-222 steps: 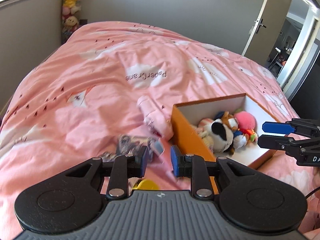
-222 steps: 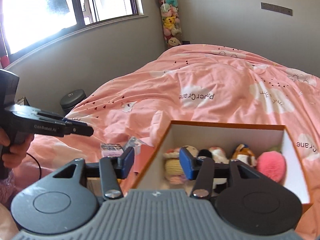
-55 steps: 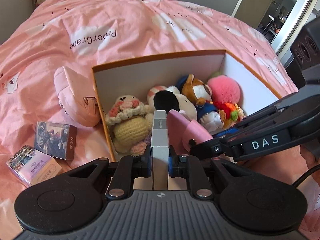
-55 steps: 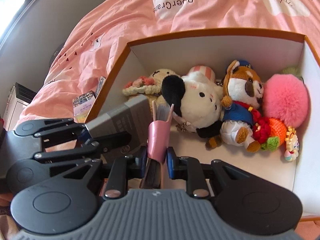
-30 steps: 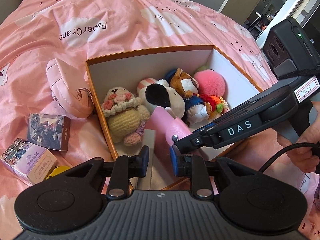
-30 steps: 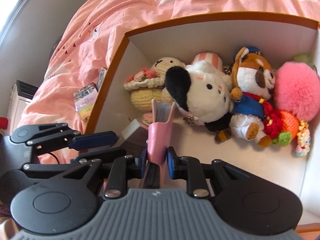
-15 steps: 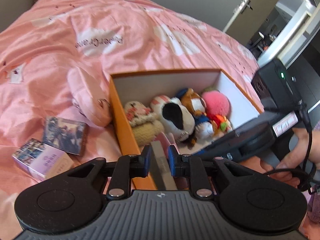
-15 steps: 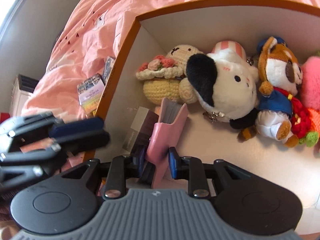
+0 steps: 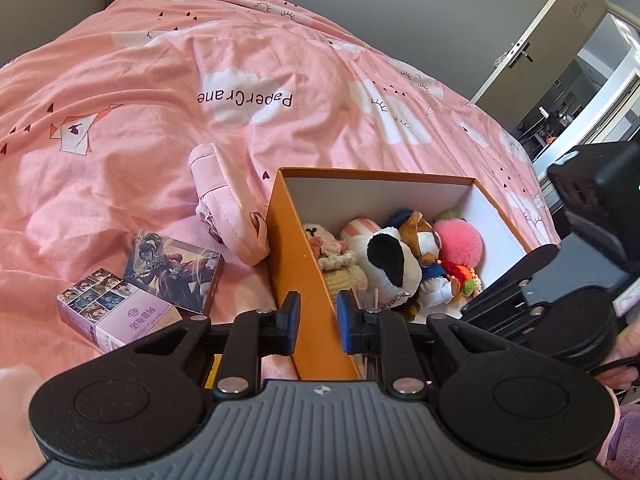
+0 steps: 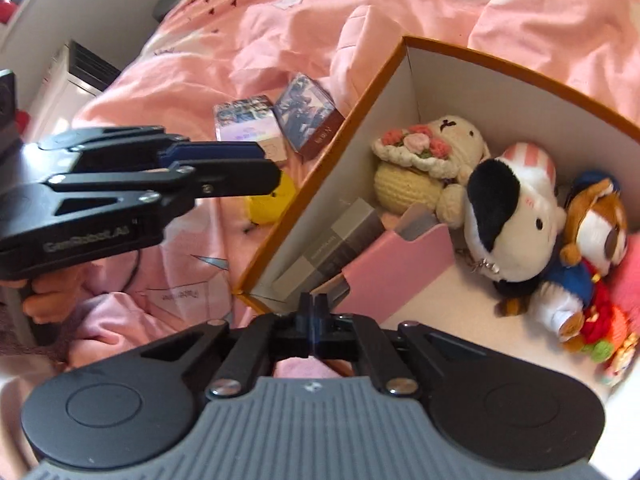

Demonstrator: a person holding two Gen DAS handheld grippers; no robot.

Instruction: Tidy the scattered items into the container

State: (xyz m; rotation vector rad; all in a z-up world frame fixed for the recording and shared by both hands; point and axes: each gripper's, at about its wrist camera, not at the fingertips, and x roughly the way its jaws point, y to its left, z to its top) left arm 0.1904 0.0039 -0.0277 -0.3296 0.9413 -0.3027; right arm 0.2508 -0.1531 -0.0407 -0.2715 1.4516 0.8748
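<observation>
Reading from left to right across the bed: you are leaving a lilac card box [image 9: 114, 312] and a dark illustrated card box [image 9: 174, 270] lying side by side on the pink duvet [image 9: 120, 152], outside the orange box [image 9: 298, 280]. A pink pouch [image 9: 228, 216] is leaning against that box's outer wall, and a yellow object [image 10: 268, 202] is lying on the duvet beneath your left gripper [image 9: 314, 320].

The left gripper's jaws are standing slightly apart and gripping nothing; in its own view they are appearing to straddle the box's near wall. If you are swinging toward the card boxes without lifting clear, you are risking a knock that shifts or tips the container. The soft, rumpled duvet is also likely to let a card box slide away from a shallow pinch.

Your right gripper [image 10: 314, 304] is fully closed and empty, hovering at the box's near corner. Inside, a grey carton [image 10: 332, 248] and a pink card case [image 10: 400, 264] are lying on the floor beside the plush toys [image 10: 508, 220]. The case's open mouth is showing its contents, which could be spilling if bumped.

The yellow object is partly hidden by the left gripper, so you cannot identify it. The box's right end is cut off in the right wrist view.
</observation>
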